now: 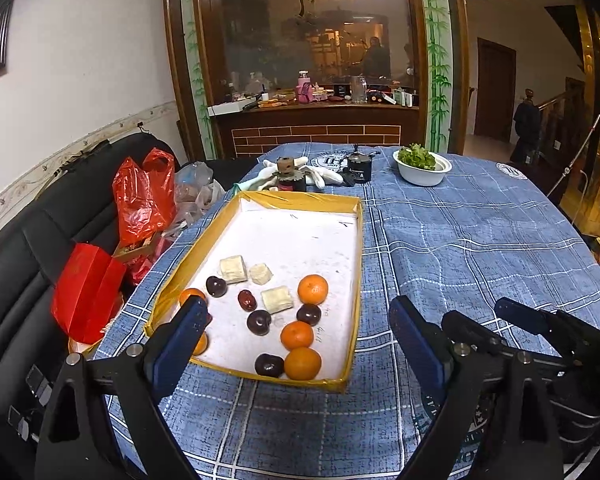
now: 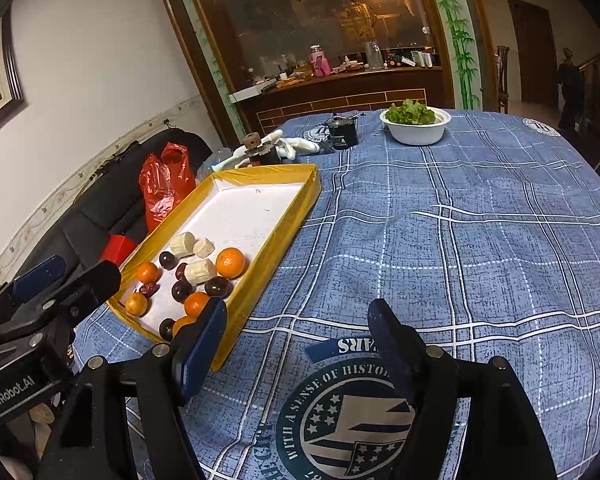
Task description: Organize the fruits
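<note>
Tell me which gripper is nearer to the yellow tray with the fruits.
Left. The left gripper hovers over the near end of the yellow tray, jaws open. The right gripper is beside it over the tablecloth, also open.

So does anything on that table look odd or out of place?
Mostly the far edge: a toothed metal part lies on white gloves behind the yellow-rimmed tray, beside a bowl of greens. Nothing looks spilled.

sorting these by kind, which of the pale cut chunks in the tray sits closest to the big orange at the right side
The pale chunk beside the red date; the other two chunks lie further back, toward the tray's left.
</note>
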